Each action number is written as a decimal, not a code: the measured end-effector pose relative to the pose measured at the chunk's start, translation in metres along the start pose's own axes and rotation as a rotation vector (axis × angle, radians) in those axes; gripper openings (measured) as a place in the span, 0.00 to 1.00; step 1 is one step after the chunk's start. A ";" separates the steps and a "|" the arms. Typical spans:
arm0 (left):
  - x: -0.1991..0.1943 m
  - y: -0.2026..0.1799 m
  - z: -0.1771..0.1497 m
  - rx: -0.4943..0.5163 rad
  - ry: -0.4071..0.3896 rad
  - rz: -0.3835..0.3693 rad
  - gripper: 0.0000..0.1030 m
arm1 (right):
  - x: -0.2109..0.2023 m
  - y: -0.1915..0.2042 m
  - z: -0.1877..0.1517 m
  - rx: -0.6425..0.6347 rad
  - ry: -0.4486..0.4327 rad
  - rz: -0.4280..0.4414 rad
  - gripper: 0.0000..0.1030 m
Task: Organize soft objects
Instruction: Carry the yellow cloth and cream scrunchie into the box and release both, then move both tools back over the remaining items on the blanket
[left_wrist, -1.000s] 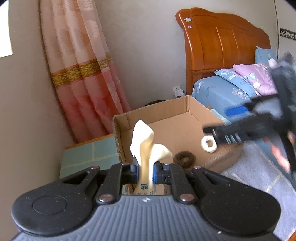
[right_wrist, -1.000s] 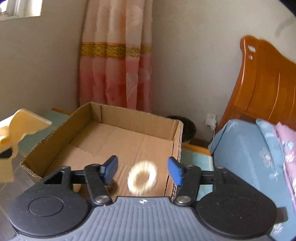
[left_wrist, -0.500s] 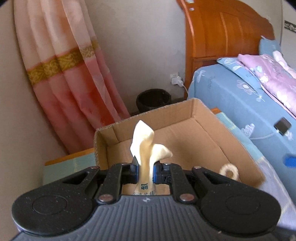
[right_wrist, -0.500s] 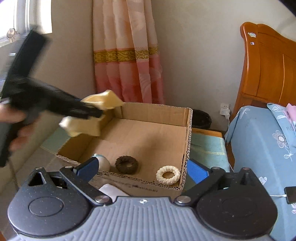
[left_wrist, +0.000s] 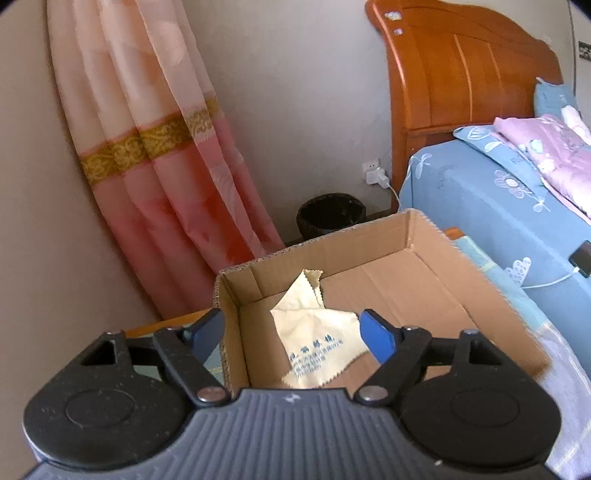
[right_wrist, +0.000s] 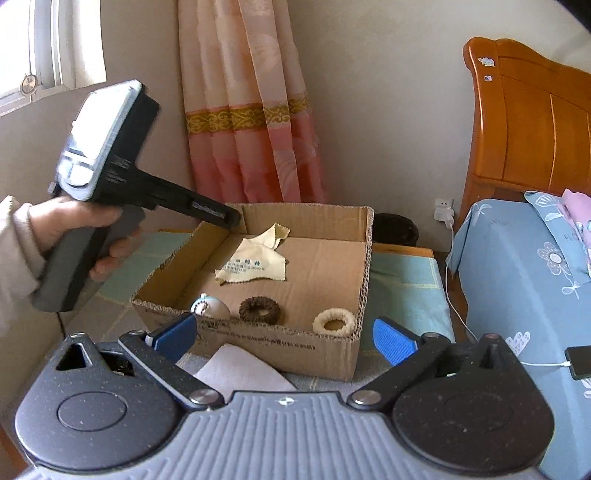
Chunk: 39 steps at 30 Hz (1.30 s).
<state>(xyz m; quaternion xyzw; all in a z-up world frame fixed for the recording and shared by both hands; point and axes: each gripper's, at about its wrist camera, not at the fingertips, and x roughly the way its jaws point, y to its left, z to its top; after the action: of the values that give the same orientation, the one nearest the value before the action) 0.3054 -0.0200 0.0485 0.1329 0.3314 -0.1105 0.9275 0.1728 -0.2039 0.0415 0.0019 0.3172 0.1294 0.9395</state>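
Where the cloth is: as it lies now, the pale yellow cloth (right_wrist: 255, 264) sits on the floor of the cardboard box (right_wrist: 325, 345), near the far left corner.
How the cloth looks: thin and soft, crumpled, one corner sticking up against the back wall, zigzag edges, small blue print on the flat part.
Left claw: the left claw (left_wrist: 291, 332) has just been opening; its blue pads stand wide apart above the box's near left corner and do not touch the cloth, which shows between them lower down.
Left hand: a hand (right_wrist: 77, 225) in a light sleeve holds the claw's dark handle.
Right claw: the right claw (right_wrist: 284, 334) is spread wide with nothing in it, in front of the box's near wall.
Other soft things in the box: a brown ring (right_wrist: 259, 310), a cream ring (right_wrist: 334, 322) and a small round blue-and-white thing (right_wrist: 209, 307) sit in a row along the near wall.
In front of the box: a white folded cloth (right_wrist: 240, 371) lies just outside it.
Beside the box: a bed (right_wrist: 524, 266) with a blue flowered cover.
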 end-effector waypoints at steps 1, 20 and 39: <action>-0.007 0.001 -0.001 0.004 -0.007 -0.007 0.81 | -0.001 0.001 -0.002 -0.003 0.001 -0.007 1.00; -0.120 -0.007 -0.092 -0.068 -0.081 -0.028 0.91 | -0.018 0.017 -0.054 -0.004 0.072 -0.118 1.00; -0.122 -0.054 -0.211 -0.072 0.056 -0.068 0.91 | -0.005 0.007 -0.115 0.017 0.218 -0.115 1.00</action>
<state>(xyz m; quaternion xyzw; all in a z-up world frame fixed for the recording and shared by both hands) 0.0740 0.0103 -0.0395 0.0912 0.3655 -0.1262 0.9177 0.0990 -0.2072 -0.0465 -0.0225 0.4179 0.0719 0.9054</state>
